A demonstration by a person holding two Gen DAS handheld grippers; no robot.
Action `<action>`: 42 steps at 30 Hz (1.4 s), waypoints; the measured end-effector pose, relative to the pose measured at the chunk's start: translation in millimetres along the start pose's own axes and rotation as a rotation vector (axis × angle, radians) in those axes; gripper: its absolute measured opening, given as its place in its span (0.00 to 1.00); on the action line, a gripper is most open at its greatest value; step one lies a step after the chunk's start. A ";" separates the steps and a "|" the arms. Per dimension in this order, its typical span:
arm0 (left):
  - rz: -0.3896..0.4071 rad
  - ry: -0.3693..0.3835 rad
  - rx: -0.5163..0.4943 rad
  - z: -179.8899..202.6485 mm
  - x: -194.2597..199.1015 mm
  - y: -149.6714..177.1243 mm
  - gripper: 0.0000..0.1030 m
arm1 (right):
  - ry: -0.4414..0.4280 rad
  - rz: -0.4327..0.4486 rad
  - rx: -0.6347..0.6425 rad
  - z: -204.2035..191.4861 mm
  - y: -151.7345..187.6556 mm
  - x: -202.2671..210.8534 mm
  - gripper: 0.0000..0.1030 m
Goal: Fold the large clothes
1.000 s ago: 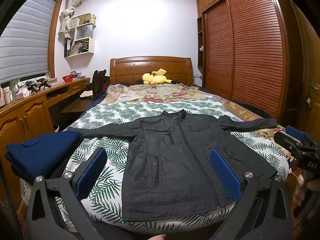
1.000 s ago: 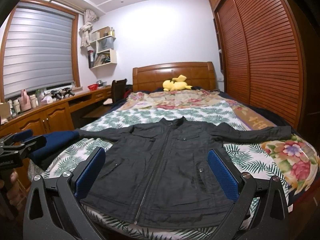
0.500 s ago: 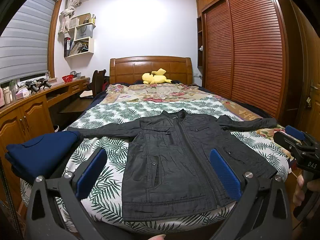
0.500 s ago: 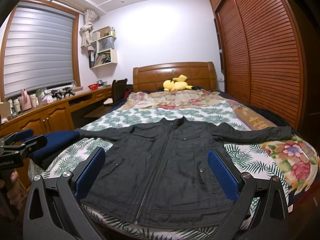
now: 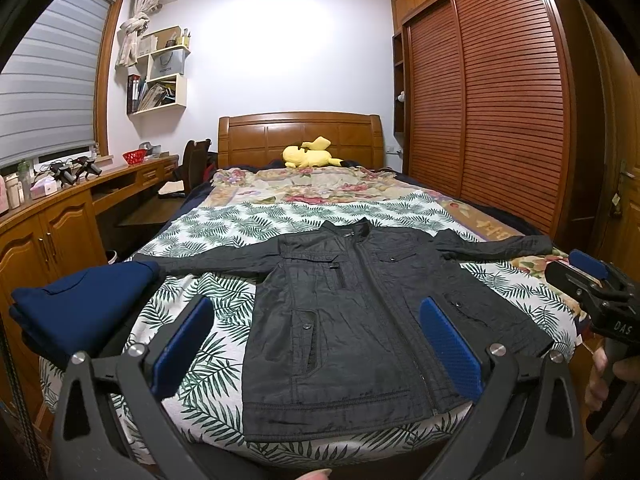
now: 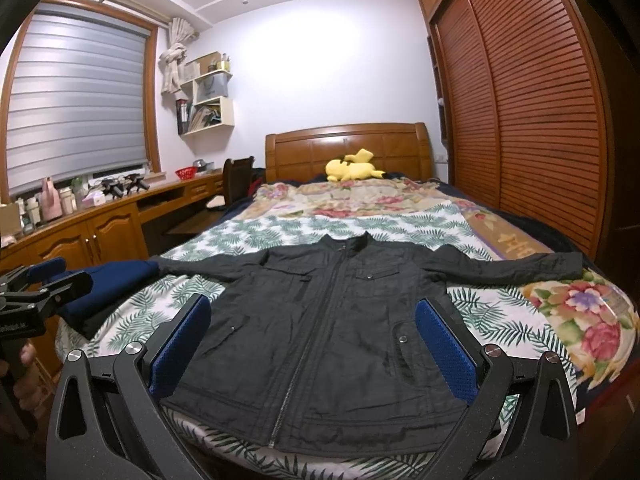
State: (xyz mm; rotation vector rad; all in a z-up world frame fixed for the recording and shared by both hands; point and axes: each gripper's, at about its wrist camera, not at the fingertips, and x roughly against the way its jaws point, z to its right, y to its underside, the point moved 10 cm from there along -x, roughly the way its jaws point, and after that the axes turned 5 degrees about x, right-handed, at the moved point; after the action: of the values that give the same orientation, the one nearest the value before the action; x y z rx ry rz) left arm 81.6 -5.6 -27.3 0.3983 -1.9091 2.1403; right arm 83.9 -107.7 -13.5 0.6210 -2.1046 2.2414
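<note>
Jacket [image 5: 352, 320] lies flat on the bed [image 5: 224, 320], collar far, hem nearest both grippers (left gripper [image 5: 316, 352] and right gripper [image 6: 312, 344], each spread wide, empty).

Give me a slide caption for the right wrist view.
Open right gripper above the dark jacket spread flat, zipped, on the bed.

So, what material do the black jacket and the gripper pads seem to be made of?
Black jacket: likely thin woven nylon or waxed cotton; fine crinkles, faint sheen, metal zip.
Pads of the right gripper: probably blue rubber or soft plastic; matte, dotted grip texture. The left gripper has pads alike.
</note>
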 end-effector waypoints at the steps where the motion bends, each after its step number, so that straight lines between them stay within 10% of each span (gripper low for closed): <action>1: -0.001 0.000 0.001 0.4 -0.8 -0.1 1.00 | 0.001 0.000 0.000 0.4 0.1 -0.5 1.00; 42: -0.138 -0.057 0.008 -40.3 -68.8 53.9 1.00 | -0.063 -0.082 0.068 -11.0 30.0 -79.2 1.00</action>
State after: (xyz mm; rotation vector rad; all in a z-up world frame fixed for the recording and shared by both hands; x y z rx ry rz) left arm 124.8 28.2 -106.4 0.5810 -1.8448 2.0693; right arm 145.8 -79.4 -65.1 0.7771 -1.9969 2.2868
